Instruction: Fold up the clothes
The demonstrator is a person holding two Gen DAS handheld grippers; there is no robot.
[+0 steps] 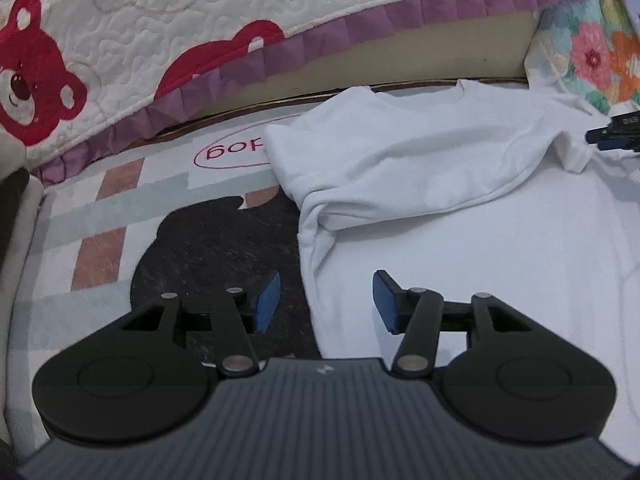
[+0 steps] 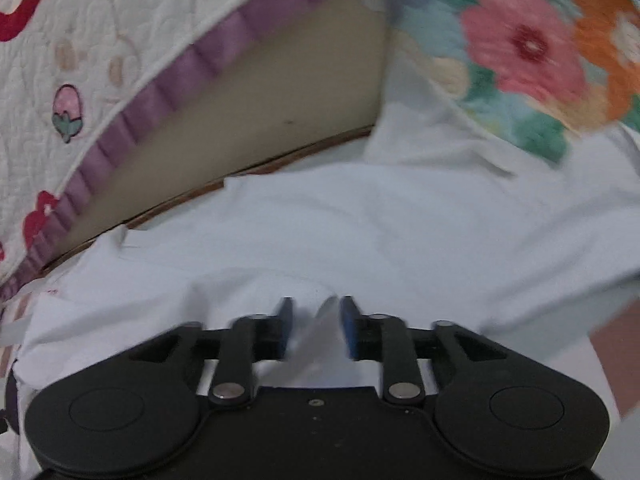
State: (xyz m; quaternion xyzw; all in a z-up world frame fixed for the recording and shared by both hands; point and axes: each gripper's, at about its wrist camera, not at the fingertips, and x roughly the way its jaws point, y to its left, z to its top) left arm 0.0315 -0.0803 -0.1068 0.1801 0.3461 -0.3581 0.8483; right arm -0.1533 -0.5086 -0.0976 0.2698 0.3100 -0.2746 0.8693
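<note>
A white T-shirt (image 1: pixel 420 152) lies on a patterned mat, its left side folded over onto the body, neckline toward the bed. My left gripper (image 1: pixel 326 300) is open and empty, low over the shirt's left folded edge, one pad over the mat's dark patch. My right gripper (image 2: pixel 316 326) is partly closed with a raised fold of the white shirt (image 2: pixel 360 220) between its blue pads; it also shows at the right edge of the left wrist view (image 1: pixel 612 134). The right wrist view is blurred.
A quilted bedspread with red bears and a purple frill (image 1: pixel 160 40) hangs over the beige bed side (image 1: pixel 400 60) behind the shirt. A floral cloth (image 2: pixel 540 52) lies at the far right. The mat (image 1: pixel 120 208) has stripes and a dark shape.
</note>
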